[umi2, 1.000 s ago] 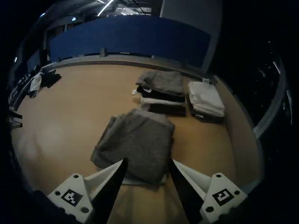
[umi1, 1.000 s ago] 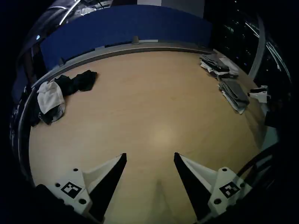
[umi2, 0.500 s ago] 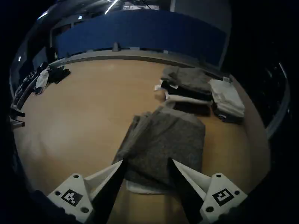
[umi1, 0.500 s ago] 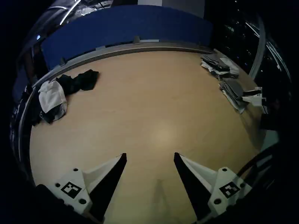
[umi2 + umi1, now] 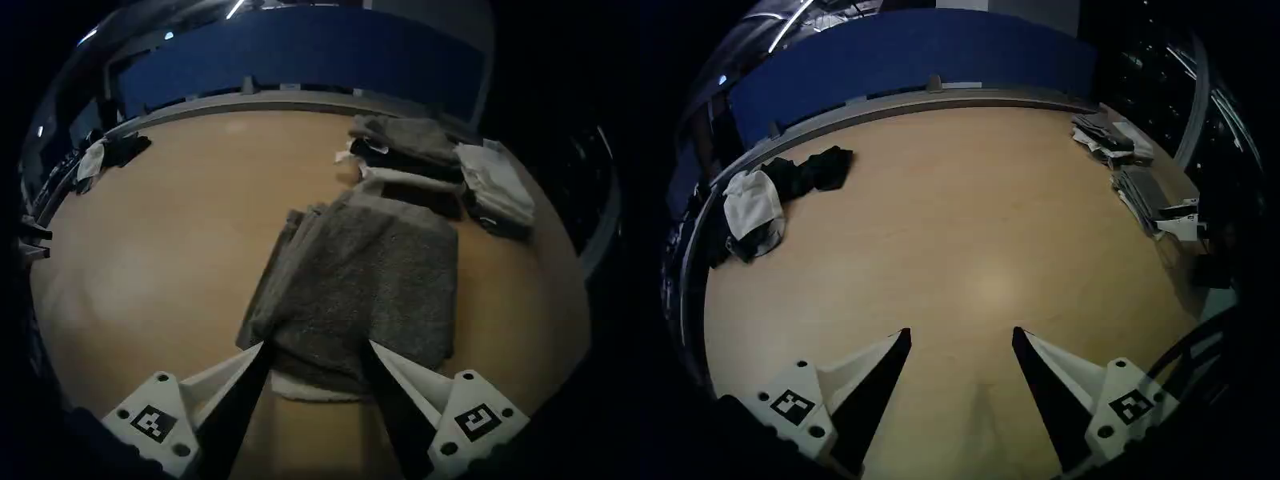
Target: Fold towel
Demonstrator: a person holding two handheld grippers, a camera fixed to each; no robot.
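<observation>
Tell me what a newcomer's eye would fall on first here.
The folded grey towel stands out first, its near edge between the open fingers of the right gripper. Behind it are stacks of folded towels. The left gripper hangs open over the wooden table, with a heap of unfolded cloths at far left.

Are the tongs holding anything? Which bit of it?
Nothing is held. The left tongs hang open over the table; the right tongs stand open at the folded grey towel's near edge, not pinching it.

Wooden table (image 5: pixel 976 216) carries folded towel stacks (image 5: pixel 368 272) and a crumpled cloth heap (image 5: pixel 752 212)
</observation>
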